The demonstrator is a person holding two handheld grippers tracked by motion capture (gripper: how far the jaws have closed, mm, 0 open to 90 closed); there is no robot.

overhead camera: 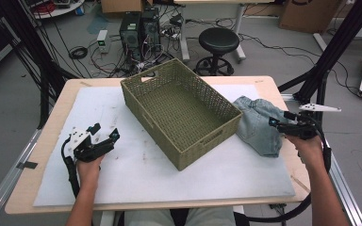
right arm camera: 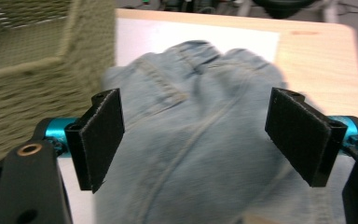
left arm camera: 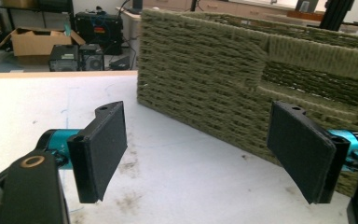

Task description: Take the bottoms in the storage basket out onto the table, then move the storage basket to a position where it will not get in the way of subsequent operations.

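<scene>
An olive woven basket [overhead camera: 181, 110] stands empty and askew on the middle of the white mat [overhead camera: 136, 174]. To its right lies a crumpled light-blue denim garment [overhead camera: 258, 126], partly on the mat and partly on the bare wood. My right gripper [overhead camera: 279, 120] hovers at the garment's right side, open; in the right gripper view its jaws stand wide over the denim garment [right arm camera: 191, 107] without pressing it. My left gripper [overhead camera: 104, 134] rests open on the mat left of the basket, and its own view shows the basket wall [left arm camera: 205, 70] ahead with nothing between the jaws.
The wooden table [overhead camera: 52, 122] ends just beyond the mat on every side. Black frame posts [overhead camera: 330, 52] rise at the right and far left. On the floor behind are a black stool [overhead camera: 218, 42], computer towers [overhead camera: 139, 28] and many cables.
</scene>
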